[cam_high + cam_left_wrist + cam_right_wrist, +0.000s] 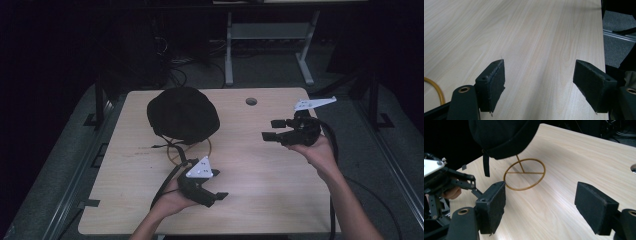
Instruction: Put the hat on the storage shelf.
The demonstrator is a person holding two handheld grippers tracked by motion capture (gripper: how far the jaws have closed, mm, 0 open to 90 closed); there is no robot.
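Black cap point(183, 114) sits on a gold wire stand point(525, 174) at the table's point(260, 165) far left — untouched. Both grippers, left point(223, 195) and right point(268, 129), gape empty; approach step, I'd judge — next the right must reach the cap.

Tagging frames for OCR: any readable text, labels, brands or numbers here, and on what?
None readable in these views.
black cap on its gold wire stand: no logo or print visible.
grey plates on the left tool and right tool: only small dark holes, no markings.
wooden table: bare grain, no label.
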